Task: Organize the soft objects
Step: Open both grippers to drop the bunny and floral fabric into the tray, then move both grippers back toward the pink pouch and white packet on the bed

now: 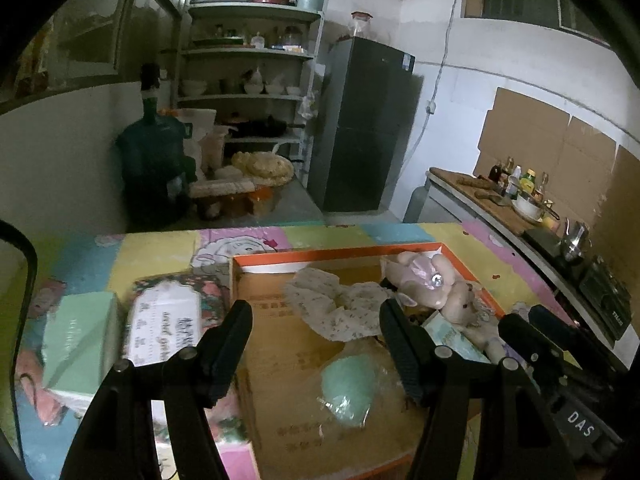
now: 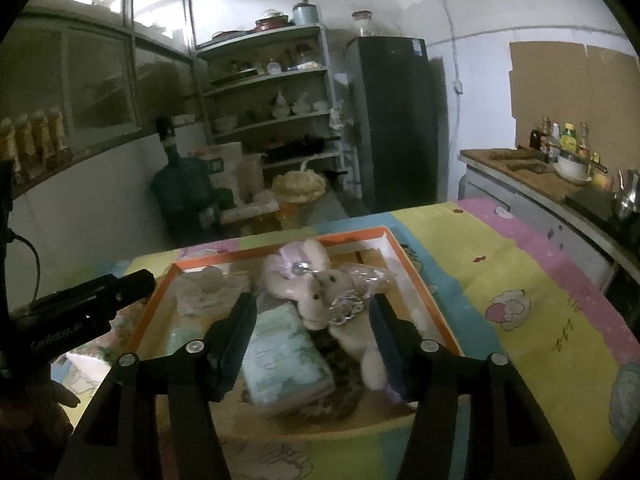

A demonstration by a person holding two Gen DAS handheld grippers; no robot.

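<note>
Lying lengthwise in orange-rimmed box [image 2: 404, 258], plush toy [image 2: 320, 292] head away, both grippers' fingers apart, empty.

Shelf rack [image 1: 248, 68] with bowls against back wall; dark fridge [image 1: 368, 128] beside it. Green water jug [image 1: 154, 160] on floor. Bottles [image 2: 564, 140] on right counter [image 1: 488, 204].

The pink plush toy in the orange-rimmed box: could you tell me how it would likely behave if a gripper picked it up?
The pink plush toy looks stuffed and fuzzy, so it would probably squash between the pads and weigh little. Its limbs sprawl loosely over the pale green packet, so they would likely dangle. Shiny wrapping clings to it and might slip or crinkle.
</note>
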